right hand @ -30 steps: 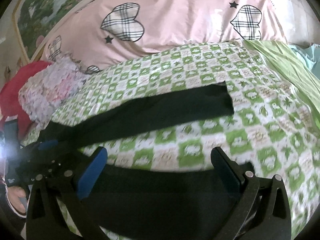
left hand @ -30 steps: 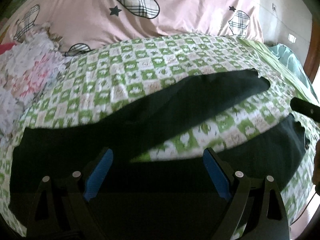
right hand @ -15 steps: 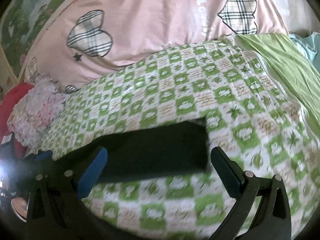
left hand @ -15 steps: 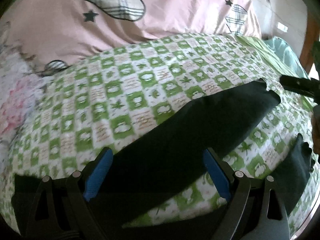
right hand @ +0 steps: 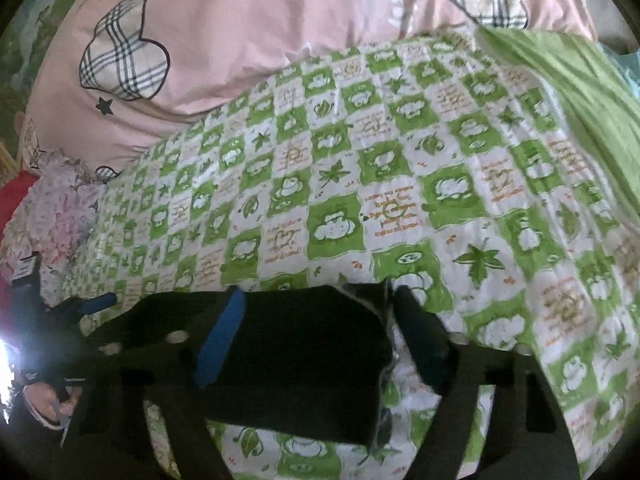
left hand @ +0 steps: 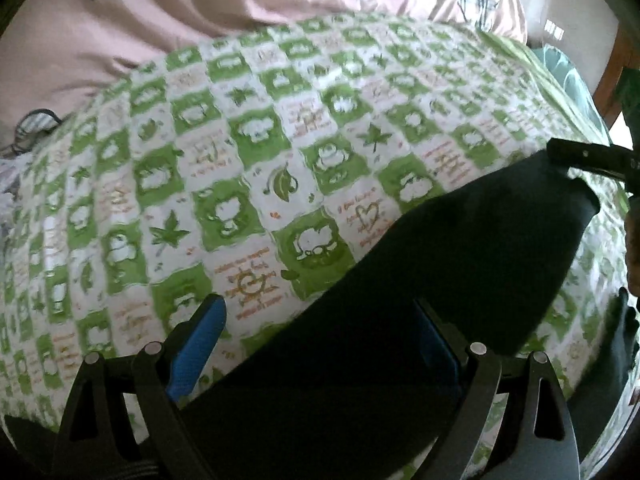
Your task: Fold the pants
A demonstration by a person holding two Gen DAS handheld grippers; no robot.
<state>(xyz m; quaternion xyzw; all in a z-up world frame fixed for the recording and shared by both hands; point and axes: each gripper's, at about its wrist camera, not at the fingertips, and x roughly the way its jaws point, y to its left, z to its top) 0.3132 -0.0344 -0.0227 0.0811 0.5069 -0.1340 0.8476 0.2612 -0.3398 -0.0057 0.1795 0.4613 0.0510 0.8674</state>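
Note:
Black pants lie spread on the green-checked bedspread (left hand: pixel 248 168). In the left wrist view one leg (left hand: pixel 460 264) runs from the bottom centre up to the right. My left gripper (left hand: pixel 318 308) hangs open just above it, its right finger over the cloth and its blue pad (left hand: pixel 196 344) over bare bedspread. A finger of my right gripper (left hand: pixel 580 156) reaches the hem at the upper right. In the right wrist view the right gripper (right hand: pixel 320 296) straddles the leg's hem end (right hand: pixel 304 344). Its jaws are closing, with the cloth between them but not pinched.
A pink duvet with plaid hearts (right hand: pixel 248 28) is heaped along the far side. A frilly pink-and-white bundle (right hand: pixel 60 208) and something red lie at the left. A plain green sheet (right hand: pixel 568 80) covers the right. The left gripper (right hand: pixel 80 308) and a hand (right hand: pixel 44 400) show at the left edge.
Both grippers moved forward and down over the far pants leg. The near leg slid out of the right wrist view. The right jaws narrowed around the hem, while the left jaws stayed wide.

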